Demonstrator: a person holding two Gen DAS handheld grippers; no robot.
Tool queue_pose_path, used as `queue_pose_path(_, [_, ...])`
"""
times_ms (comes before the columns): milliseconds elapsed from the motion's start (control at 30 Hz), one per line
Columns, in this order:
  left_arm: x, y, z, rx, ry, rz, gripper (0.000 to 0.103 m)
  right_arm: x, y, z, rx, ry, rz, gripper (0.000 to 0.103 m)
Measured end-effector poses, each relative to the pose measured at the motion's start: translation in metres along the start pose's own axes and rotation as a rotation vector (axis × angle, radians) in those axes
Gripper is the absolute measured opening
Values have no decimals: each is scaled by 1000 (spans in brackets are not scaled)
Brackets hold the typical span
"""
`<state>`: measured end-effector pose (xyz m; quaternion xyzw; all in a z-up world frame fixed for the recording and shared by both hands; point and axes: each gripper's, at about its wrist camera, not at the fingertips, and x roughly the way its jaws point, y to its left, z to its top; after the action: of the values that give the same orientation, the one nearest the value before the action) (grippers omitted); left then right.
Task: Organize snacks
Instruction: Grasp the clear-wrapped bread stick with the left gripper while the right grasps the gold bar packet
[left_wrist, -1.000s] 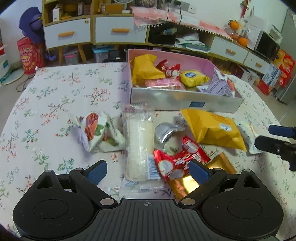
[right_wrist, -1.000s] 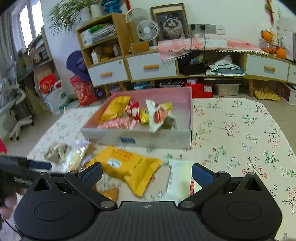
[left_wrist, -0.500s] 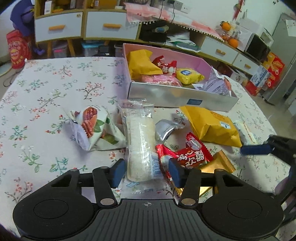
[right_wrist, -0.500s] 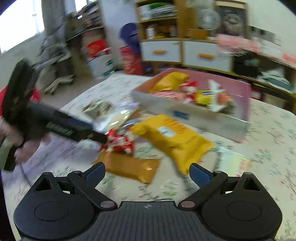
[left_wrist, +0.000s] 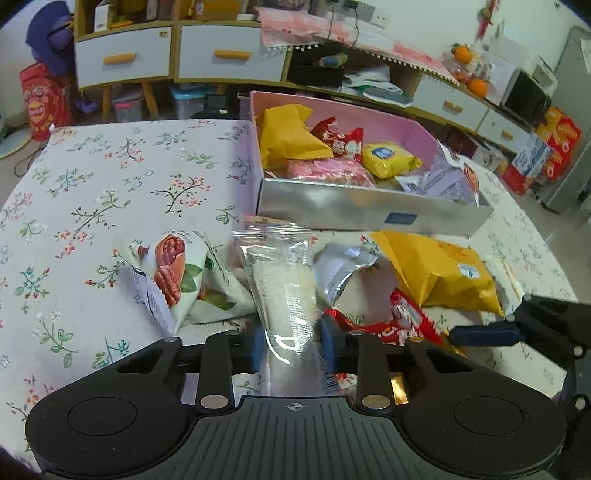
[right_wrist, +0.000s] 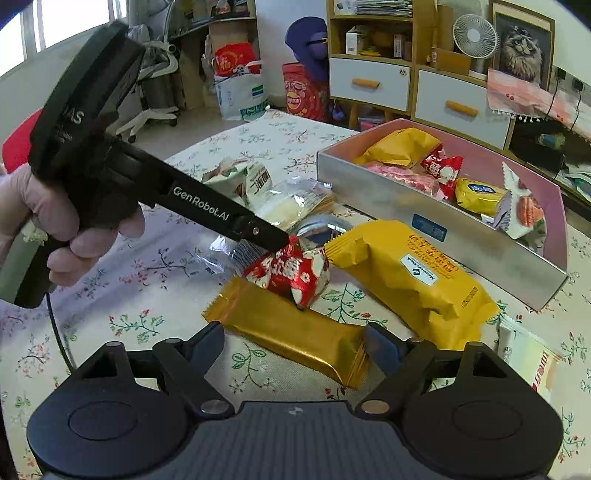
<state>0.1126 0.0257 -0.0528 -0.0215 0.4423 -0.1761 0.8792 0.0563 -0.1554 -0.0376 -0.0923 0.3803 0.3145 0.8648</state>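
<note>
Near the front edge of the bench (left_wrist: 92, 177), the clear packet (left_wrist: 284, 280) is clamped at its near end by the left claw (left_wrist: 291, 345). The right claw (right_wrist: 295, 345) is held apart over the gold bar (right_wrist: 291, 328), gripping nothing. The box (left_wrist: 369, 210), partly filled, stands toward the far edge. A slip is judged likely: slick film is pinched at one end only, and neighbouring wrappers could be dragged along.

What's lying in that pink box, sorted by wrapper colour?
Yellow packets: 2
Red packet: 1
Pink packet: 1
White printed packet: 1
Total in the pink box: 5
</note>
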Motion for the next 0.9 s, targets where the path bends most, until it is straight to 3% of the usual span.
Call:
queue_pose_path(200, [-9, 1, -9, 67, 20, -4, 22, -6, -2, -4, -10, 0, -8, 39])
queue_pose_path(500, [-30, 10, -27, 136, 61, 30, 23, -20, 12, -9, -34, 57, 140, 37])
queue_pose_path(567, [-32, 13, -29, 133, 61, 34, 24, -22, 15, -7, -37, 46, 140, 37])
queue_pose_path(667, [-35, 15, -33, 130, 43, 26, 28, -21, 16, -4, -47, 27, 93, 41])
queue_pose_path(800, [-35, 12, -35, 137, 33, 8, 51, -8, 15, -1, -94, 33, 19, 41])
queue_pose_path(900, [-33, 8, -37, 152, 33, 9, 55, 1, 14, 1, -117, 39, -26, 48])
